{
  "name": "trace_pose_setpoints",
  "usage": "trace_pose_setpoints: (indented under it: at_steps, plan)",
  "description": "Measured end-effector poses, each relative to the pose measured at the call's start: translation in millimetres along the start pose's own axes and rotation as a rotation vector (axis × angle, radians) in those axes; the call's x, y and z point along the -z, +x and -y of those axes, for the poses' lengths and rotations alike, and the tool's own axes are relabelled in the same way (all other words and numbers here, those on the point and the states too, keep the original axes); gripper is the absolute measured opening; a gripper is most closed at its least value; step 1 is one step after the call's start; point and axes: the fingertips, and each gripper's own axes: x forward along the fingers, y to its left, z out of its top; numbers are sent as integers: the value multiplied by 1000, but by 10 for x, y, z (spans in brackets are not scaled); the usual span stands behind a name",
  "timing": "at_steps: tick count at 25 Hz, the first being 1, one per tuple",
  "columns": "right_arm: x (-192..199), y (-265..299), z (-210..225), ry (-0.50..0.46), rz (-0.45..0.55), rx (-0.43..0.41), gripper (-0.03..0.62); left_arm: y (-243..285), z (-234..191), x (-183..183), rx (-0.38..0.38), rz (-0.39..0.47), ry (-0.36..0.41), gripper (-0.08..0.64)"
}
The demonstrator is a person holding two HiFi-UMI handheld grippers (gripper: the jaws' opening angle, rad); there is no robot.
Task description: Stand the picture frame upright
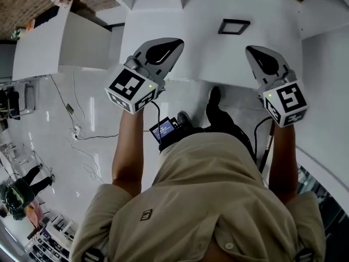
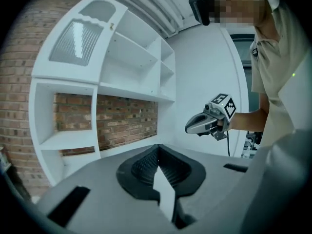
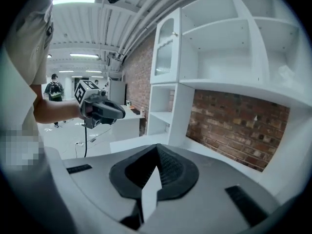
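The picture frame (image 1: 234,26) is seen lying flat on the white shelf (image 1: 202,59), its long side running from 9 to 3 o'clock. The left gripper (image 1: 175,42) and the right gripper (image 1: 250,50) are both held closed, with nothing between the jaws. The frame lies at 11 o'clock from the right gripper, which is judged the nearer.

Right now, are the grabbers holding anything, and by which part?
Nothing. Left gripper and right gripper are both shut and empty; the picture frame lies untouched on the counter.
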Motion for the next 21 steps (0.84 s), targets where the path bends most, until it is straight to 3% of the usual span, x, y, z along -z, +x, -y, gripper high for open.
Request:
trace_pose_setpoints:
  at_steps: [11,16,21]
  plan:
    - [-683,-700,-1205,-72,80,45,3,-1349,620,-323,-17,54,104,8]
    - [-763,-966,-1515,-77,90,66,3,-1669,903,-380,-1,67,159,7]
    - [-728,-1159,-1678,-78,72,72,3,-1834,1136,-346,8,67,142,8]
